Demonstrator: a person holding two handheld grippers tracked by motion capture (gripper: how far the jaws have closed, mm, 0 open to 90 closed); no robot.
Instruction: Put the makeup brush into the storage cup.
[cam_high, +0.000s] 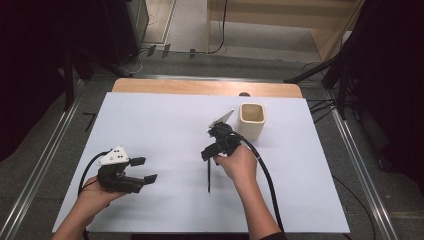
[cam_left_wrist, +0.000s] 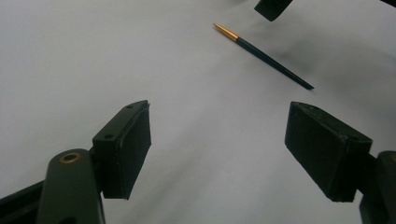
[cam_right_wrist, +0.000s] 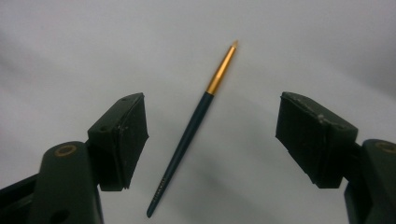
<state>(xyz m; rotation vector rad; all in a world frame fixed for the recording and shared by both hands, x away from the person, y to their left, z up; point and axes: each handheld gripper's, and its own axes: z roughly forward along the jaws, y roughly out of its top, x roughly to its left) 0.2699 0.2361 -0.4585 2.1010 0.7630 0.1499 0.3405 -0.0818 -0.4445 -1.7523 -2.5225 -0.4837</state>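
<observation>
Paintbrush (cam_right_wrist: 189, 135) lies flat, mid-frame, between the right gripper (cam_right_wrist: 212, 140)'s parted jaws, untouched. Lower squarely, pinch the dark handle (not the gold collar). Left gripper (cam_left_wrist: 217, 154) spread wide, empty.

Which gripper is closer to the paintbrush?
Right. The right gripper hangs just above the paintbrush, open jaws either side. The left gripper sits off to its side, apart.

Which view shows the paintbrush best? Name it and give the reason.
The right gripper view: the paintbrush lies whole between the open jaws, dark handle, gold ferrule and tip all sharp. The left gripper view shows it smaller and farther off on the white table. The high view gives a thin dark line below the right gripper.
</observation>
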